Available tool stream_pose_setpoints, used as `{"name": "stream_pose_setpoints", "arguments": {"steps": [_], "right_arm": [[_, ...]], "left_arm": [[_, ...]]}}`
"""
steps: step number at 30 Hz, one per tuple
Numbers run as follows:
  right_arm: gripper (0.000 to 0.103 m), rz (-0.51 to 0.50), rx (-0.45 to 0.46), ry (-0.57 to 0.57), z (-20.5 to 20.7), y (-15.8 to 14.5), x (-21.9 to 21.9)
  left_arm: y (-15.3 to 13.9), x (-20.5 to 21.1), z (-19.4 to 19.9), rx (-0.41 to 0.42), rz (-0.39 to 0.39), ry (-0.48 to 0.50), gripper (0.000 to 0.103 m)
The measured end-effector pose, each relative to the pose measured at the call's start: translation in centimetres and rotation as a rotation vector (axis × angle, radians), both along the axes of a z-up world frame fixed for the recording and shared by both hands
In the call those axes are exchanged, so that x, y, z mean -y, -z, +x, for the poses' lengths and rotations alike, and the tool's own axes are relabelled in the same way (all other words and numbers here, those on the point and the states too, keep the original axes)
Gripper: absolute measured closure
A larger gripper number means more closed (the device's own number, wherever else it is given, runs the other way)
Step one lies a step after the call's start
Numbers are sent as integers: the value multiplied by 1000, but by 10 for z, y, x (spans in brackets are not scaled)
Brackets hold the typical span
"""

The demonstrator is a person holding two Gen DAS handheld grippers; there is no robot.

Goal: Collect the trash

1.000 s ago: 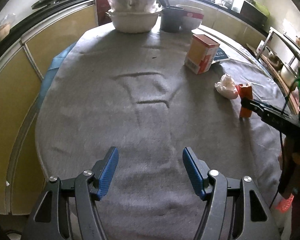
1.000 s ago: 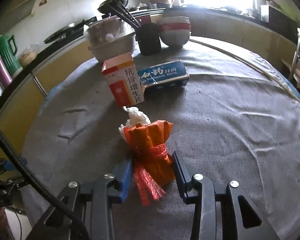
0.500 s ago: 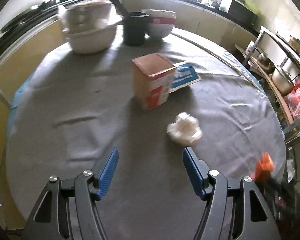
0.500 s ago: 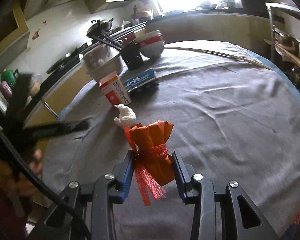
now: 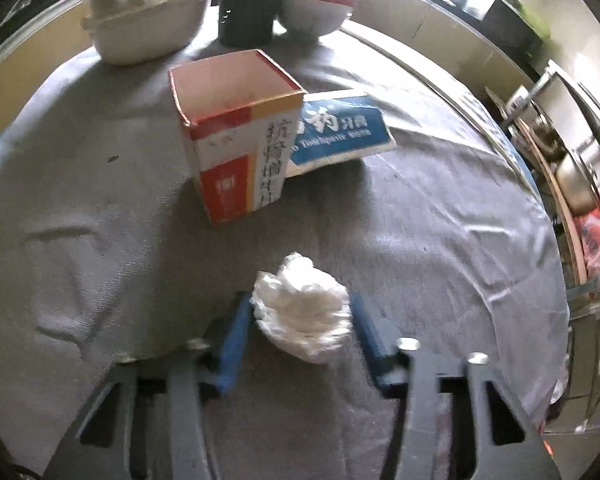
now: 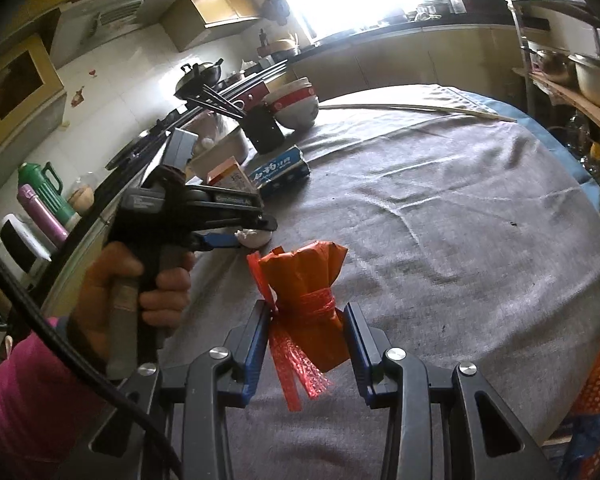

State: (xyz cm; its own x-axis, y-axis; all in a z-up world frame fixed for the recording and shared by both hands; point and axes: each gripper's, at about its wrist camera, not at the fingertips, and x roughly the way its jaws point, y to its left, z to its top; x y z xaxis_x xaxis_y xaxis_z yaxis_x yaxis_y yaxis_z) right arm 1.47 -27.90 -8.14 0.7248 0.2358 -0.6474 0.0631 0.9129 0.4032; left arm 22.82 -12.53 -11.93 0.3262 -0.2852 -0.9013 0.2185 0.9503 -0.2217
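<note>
Crumpled tissue (image 5: 302, 312): white, soft, very light, likely to crush; lies on grey tablecloth (image 5: 440, 216) in front of red-and-white box (image 5: 236, 152), between spread fingers of left gripper (image 5: 296, 344), not yet pinched; best squeezed across middle

Orange wrapper (image 6: 306, 304): thin, crinkly; clamped in right gripper (image 6: 306, 340), held low over cloth, well in front of box

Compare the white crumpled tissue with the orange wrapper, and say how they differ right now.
The tissue is a white, loose crumpled ball; the orange wrapper is a folded packet tied with red mesh. The tissue lies on the grey tablecloth between the fingers of the left tool, which look not yet closed; the wrapper is clamped upright in the right tool. Both are small trash pieces.
</note>
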Motion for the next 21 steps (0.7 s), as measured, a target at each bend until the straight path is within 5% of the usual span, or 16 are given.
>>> {"name": "stream_pose_setpoints", "arguments": {"steps": [11,21], "right_arm": [[63,4,45,21,-10,-11,1],[63,11,73,65,-31,-23,8]], "left_arm": [[-30,-10,-55,82,41,123,61],[-64,-5,-117,246,178,185,61]]}}
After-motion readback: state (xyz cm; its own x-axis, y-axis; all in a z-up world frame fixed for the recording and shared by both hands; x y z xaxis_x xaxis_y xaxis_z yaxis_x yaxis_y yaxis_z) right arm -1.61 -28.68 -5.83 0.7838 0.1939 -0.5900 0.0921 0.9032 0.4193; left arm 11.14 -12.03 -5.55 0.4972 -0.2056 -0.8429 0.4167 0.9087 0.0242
